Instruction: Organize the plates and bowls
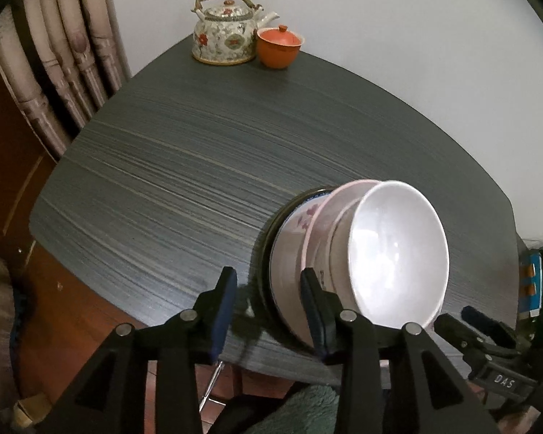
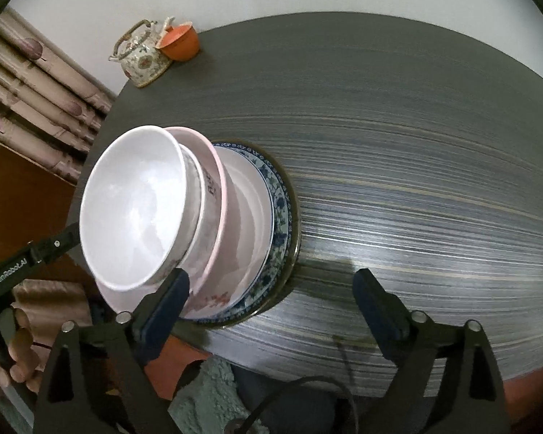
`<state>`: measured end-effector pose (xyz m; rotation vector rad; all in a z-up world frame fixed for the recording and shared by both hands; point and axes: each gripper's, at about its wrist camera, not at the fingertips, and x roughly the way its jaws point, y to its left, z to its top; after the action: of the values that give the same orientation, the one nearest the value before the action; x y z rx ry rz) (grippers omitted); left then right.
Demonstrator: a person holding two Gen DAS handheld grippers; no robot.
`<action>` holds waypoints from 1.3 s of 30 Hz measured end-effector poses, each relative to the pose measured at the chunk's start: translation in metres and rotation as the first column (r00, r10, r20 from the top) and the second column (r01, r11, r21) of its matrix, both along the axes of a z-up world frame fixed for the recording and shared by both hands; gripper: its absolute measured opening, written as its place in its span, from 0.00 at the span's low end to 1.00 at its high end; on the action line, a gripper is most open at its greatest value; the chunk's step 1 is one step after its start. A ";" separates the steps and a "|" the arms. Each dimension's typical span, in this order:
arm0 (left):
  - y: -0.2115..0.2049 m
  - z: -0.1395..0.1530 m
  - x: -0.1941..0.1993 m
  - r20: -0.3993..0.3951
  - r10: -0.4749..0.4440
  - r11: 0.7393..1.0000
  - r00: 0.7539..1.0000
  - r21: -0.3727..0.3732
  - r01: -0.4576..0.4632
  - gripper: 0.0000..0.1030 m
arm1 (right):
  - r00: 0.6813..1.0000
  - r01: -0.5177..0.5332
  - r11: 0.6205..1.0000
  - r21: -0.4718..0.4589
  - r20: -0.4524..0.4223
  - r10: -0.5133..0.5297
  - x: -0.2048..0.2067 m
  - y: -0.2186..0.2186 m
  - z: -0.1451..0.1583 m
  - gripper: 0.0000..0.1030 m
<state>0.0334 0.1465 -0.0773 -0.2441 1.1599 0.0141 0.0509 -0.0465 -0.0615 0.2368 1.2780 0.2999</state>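
A stack of dishes stands near the front edge of the dark table (image 1: 170, 181). A white bowl (image 1: 398, 253) sits on top, nested in a pink-rimmed bowl (image 1: 318, 217), over a blue patterned plate (image 2: 278, 217) and a dark plate beneath. The white bowl also shows in the right wrist view (image 2: 137, 206). My left gripper (image 1: 268, 303) is open and empty, just left of the stack at the table's edge. My right gripper (image 2: 271, 300) is open and empty, its left finger (image 2: 170, 300) close in front of the stack's near rim.
A flowered teapot (image 1: 228, 32) and an orange lidded cup (image 1: 279, 46) stand at the far corner by the white wall. A curtain (image 1: 54, 54) hangs to the left. The table's front edge drops off to a red-brown floor and a grey-green cloth (image 2: 206, 398).
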 end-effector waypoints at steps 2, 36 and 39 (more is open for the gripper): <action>-0.006 0.003 -0.010 0.025 -0.008 0.999 1.000 0.033 0.008 0.39 | 1.000 -0.009 1.000 -0.014 0.027 0.010 -0.008 -0.002 0.003 1.00; -0.080 -0.012 -0.050 0.123 -0.080 0.973 0.989 0.225 0.050 0.51 | 0.974 -0.193 0.971 -0.141 0.092 0.207 -0.061 0.039 -0.020 1.00; -0.081 -0.012 -0.051 0.121 -0.074 0.975 0.990 0.215 0.047 0.52 | 0.974 -0.193 0.971 -0.144 0.094 0.208 -0.063 0.037 -0.021 1.00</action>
<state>-0.0172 0.0660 -0.0894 -0.0198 1.0281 0.0673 -0.0125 -0.0091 -0.0823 -0.0246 1.2100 0.3931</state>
